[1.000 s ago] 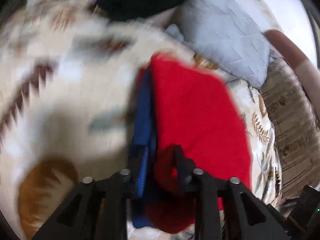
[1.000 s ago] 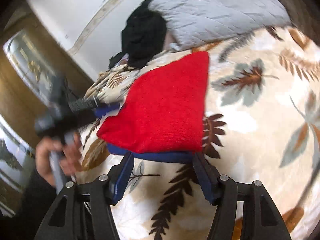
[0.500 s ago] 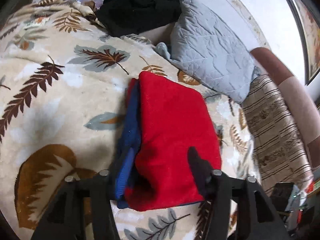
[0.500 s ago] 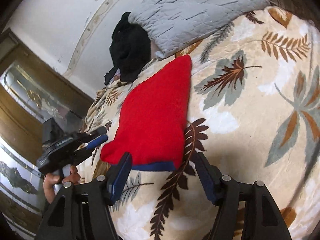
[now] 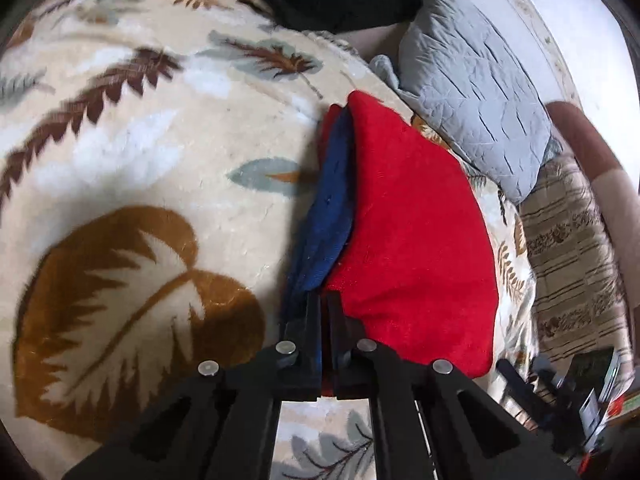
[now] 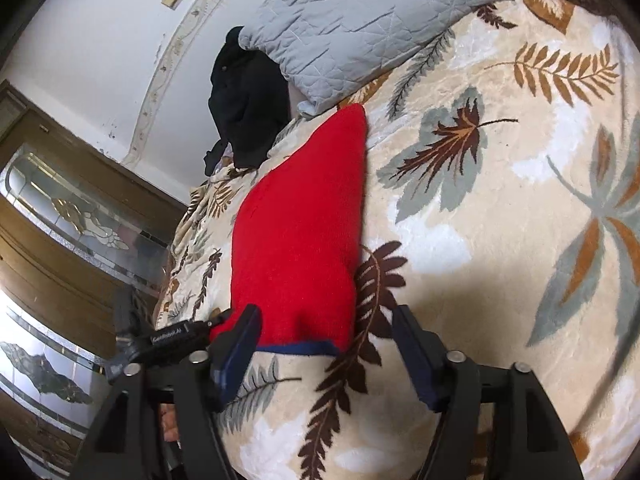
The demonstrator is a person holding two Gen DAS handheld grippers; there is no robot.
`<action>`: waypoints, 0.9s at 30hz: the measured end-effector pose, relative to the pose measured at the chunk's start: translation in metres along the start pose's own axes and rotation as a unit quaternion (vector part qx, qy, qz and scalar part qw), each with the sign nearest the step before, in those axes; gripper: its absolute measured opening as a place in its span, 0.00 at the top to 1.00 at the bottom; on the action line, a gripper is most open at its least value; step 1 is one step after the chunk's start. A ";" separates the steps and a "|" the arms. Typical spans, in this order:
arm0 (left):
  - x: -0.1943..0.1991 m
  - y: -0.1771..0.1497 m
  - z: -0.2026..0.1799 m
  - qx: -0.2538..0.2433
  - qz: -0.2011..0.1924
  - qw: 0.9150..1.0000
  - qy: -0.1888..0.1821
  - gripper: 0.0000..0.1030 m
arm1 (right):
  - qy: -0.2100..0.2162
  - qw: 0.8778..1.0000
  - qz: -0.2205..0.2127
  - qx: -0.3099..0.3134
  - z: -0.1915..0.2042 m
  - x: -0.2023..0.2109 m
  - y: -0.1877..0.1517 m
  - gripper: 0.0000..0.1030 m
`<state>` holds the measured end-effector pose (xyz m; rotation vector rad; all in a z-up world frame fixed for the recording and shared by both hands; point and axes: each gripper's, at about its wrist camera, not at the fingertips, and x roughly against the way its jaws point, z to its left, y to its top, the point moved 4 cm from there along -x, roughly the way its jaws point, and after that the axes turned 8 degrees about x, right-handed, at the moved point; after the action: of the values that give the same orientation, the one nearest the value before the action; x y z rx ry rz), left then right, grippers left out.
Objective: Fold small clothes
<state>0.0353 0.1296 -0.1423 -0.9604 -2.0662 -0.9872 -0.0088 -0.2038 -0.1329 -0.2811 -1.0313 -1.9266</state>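
A folded red garment [image 5: 412,232] with a blue layer [image 5: 332,208] showing at its left edge lies on the leaf-patterned blanket [image 5: 160,152]. My left gripper [image 5: 325,312] is shut, its fingertips pinching the garment's near corner, with a sliver of cloth between them. In the right wrist view the same red garment [image 6: 300,232] stretches away from me, blue hem [image 6: 296,348] nearest. My right gripper [image 6: 324,340] straddles that hem with its jaws opening, and the pads do not touch the cloth. The left gripper [image 6: 168,338] shows at the garment's left corner.
A grey quilted pillow [image 6: 360,20] and a black heap of clothing [image 6: 248,100] lie at the head of the bed. A striped cover [image 5: 572,256] hangs off the bed's right side. A wooden cabinet with patterned glass [image 6: 72,216] stands on the left.
My left gripper opened wide, then shut on the garment's near corner. My right gripper drew closer to the blue hem, rolled a little and spread its jaws wider.
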 end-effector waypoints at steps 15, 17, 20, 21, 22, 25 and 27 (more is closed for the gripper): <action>-0.049 0.031 -0.063 -0.110 -0.040 0.990 0.074 0.81 | 0.084 0.981 0.119 -0.126 -0.029 -0.119 0.058 0.47; -0.042 0.032 -0.063 -0.117 -0.045 0.989 0.072 0.82 | 0.031 0.991 0.121 -0.054 -0.005 -0.118 0.061 0.56; -0.043 0.033 -0.054 -0.115 -0.044 0.991 0.061 0.83 | -0.034 0.991 0.093 0.086 0.046 -0.097 0.061 0.59; -0.044 0.032 -0.052 -0.113 -0.045 0.991 0.052 0.83 | -0.059 0.987 0.094 0.119 0.050 -0.100 0.055 0.59; -0.044 0.030 -0.052 -0.113 -0.047 0.991 0.049 0.84 | -0.085 0.982 0.118 0.124 0.041 -0.114 0.045 0.56; -0.041 0.029 -0.054 -0.125 -0.053 0.989 0.053 0.84 | -0.021 0.995 0.098 0.009 0.012 -0.109 0.052 0.42; -0.041 0.030 -0.052 -0.118 -0.048 0.991 0.043 0.84 | 0.017 0.997 0.077 -0.027 0.007 -0.100 0.062 0.36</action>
<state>0.0934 0.0863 -0.1371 -0.9231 -1.9700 -1.3234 0.0965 -0.1529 -0.1502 -0.3478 -0.9102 -1.8151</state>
